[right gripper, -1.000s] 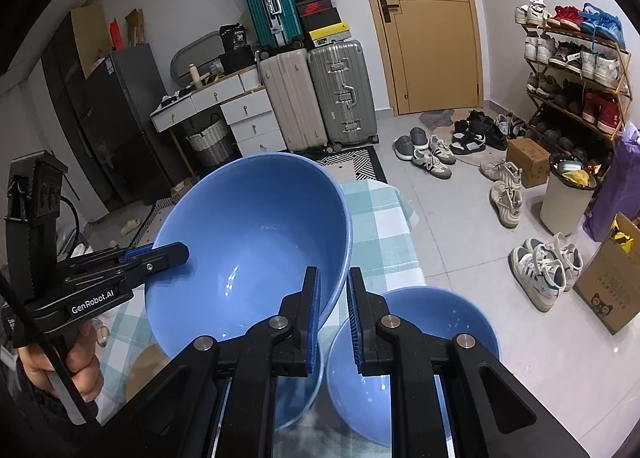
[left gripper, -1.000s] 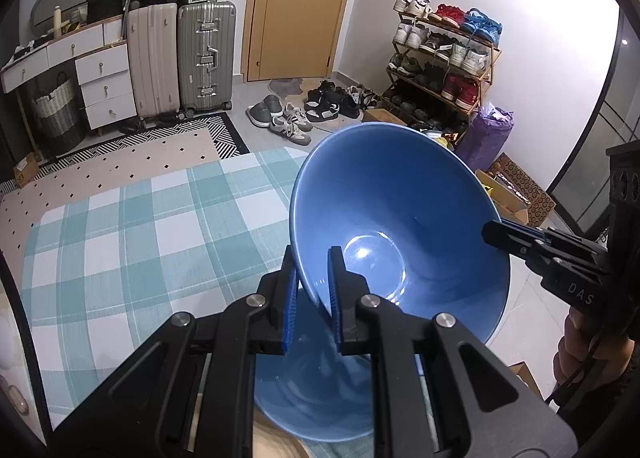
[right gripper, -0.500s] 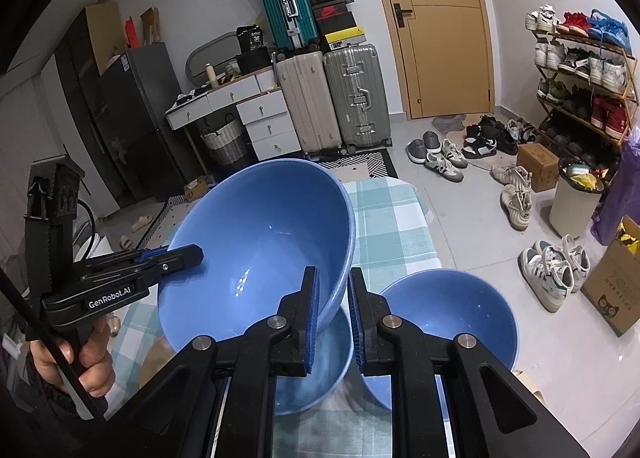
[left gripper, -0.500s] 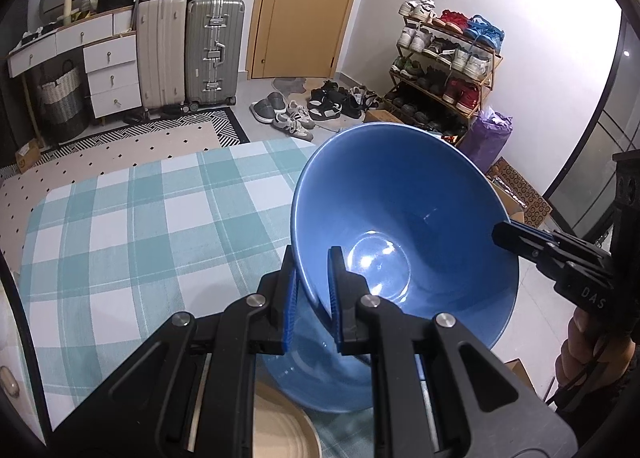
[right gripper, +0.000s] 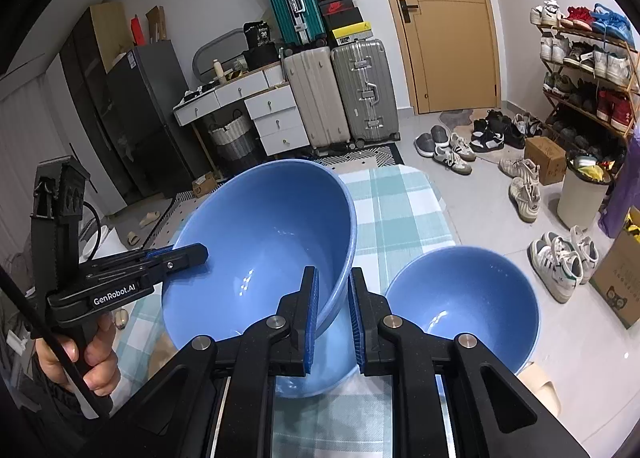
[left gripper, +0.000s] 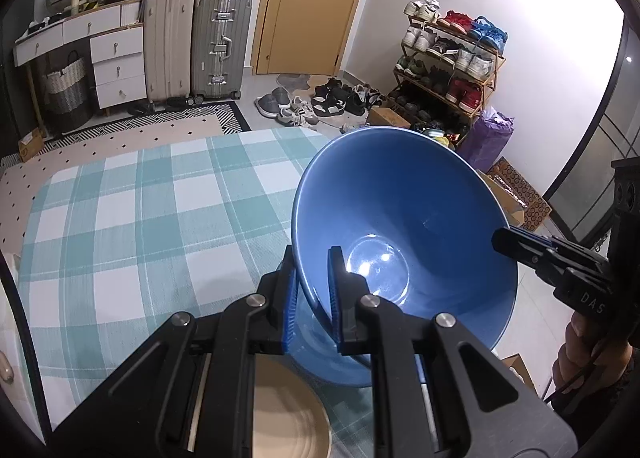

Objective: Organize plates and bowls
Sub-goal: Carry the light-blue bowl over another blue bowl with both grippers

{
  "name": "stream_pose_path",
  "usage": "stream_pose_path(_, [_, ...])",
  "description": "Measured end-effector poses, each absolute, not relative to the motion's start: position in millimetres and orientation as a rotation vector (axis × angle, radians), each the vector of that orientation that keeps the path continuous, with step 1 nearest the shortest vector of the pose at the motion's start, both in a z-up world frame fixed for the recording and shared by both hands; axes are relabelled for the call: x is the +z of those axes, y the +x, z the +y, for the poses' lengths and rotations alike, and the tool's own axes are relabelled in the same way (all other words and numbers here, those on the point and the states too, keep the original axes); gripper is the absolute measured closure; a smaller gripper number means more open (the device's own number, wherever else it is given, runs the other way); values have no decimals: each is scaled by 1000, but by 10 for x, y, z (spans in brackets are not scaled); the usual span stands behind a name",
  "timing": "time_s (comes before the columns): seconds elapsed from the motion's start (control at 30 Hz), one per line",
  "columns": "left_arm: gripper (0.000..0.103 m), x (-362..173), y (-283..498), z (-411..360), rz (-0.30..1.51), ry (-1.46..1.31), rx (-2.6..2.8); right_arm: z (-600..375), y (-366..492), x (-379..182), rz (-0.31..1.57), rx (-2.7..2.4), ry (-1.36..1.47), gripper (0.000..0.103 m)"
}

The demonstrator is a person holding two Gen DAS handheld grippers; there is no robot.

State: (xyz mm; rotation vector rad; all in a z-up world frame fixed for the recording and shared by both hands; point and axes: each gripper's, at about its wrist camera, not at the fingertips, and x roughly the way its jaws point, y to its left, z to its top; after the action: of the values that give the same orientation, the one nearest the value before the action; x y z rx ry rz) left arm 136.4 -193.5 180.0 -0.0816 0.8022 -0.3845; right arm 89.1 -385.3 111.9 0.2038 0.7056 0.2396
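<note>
Both grippers hold one big blue bowl point(left gripper: 404, 226) by opposite sides of its rim, tilted, above the checked tablecloth point(left gripper: 132, 218). My left gripper point(left gripper: 312, 290) is shut on its near rim. My right gripper point(right gripper: 332, 314) is shut on the other side of the same bowl point(right gripper: 260, 250). A second blue bowl point(left gripper: 320, 342) sits under it on the table. A third blue bowl point(right gripper: 460, 306) stands to the right at the table's edge. A beige plate point(left gripper: 288, 418) lies near me under the left gripper.
The table's right edge drops to a tiled floor with shoes point(right gripper: 448, 150), a shoe rack point(left gripper: 448, 70) and a bin point(right gripper: 584, 194). Suitcases point(left gripper: 200, 46) and a drawer unit point(left gripper: 116, 58) stand by the far wall.
The held bowl has risen and pulled clear of the bowl beneath it; more of the lower bowl, the beige plate and the third bowl now show.
</note>
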Motion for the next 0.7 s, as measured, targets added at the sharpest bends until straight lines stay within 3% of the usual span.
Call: stream_pose_path(0.7, [92,1362,1394,-1887,844,-55,-335,-3697,914,751,765,243,189,88])
